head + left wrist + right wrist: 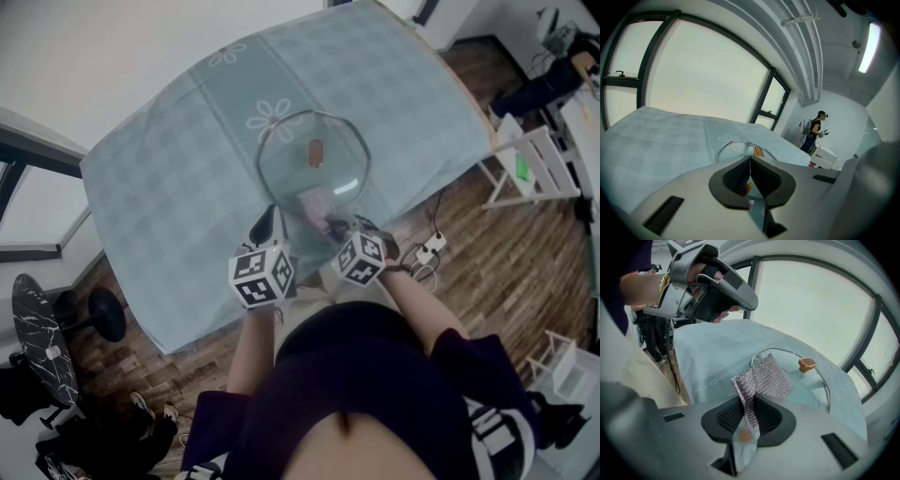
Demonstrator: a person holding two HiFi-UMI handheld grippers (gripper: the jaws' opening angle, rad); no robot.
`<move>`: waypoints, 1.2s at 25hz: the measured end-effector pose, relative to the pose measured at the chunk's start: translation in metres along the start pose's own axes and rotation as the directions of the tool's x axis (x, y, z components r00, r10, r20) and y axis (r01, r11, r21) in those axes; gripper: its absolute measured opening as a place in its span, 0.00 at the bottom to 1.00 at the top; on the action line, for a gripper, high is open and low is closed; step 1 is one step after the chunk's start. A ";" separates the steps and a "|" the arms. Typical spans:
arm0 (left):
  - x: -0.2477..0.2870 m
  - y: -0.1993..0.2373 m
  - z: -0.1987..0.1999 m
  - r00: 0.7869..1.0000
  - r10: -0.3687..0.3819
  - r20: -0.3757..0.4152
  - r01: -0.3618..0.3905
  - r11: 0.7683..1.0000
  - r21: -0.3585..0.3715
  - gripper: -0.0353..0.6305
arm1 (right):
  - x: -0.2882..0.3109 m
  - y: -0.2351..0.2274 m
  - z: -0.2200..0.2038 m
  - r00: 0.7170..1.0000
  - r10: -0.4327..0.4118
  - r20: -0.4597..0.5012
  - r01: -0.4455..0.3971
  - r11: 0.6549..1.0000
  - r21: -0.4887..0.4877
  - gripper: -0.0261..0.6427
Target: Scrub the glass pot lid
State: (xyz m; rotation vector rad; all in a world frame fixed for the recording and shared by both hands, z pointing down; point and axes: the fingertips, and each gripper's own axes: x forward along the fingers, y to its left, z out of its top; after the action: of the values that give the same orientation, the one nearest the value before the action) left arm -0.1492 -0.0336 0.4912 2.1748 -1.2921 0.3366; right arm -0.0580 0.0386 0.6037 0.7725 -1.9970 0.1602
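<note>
glass pot lid [286,169] knob-up | left gripper [750,161] closed | right gripper [751,406] clamps scourer [768,378]

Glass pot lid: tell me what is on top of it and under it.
On top: a brown knob and a silver mesh cloth, gripped by the right gripper. Underneath, the checked tablecloth shows through the lid; under the cloth it is hidden.

From the head, the table [169,187] is viewed steeply downward; the glass lid [314,173] is shared, seen low and near in both gripper views.
</note>
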 end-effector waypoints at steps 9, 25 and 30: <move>0.002 0.001 0.006 1.000 0.003 0.006 -0.003 1.000 -0.007 0.06 | -0.040 -0.020 0.032 0.992 -0.046 0.115 0.035 0.995 0.098 0.15; 0.020 0.010 0.019 0.999 0.044 0.007 -0.044 0.999 -0.017 0.06 | -0.070 -0.123 0.102 0.945 -0.150 0.292 0.103 0.980 0.172 0.15; 0.030 0.015 0.026 0.998 0.061 0.007 -0.061 0.998 -0.031 0.06 | -0.057 -0.149 0.114 0.946 -0.140 0.291 0.103 0.985 0.138 0.15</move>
State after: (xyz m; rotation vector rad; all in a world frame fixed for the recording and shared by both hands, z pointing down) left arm -0.1489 -0.0759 0.4903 2.1168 -1.3612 0.3310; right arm -0.0360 -0.1003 0.4664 1.0478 -2.2318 0.0960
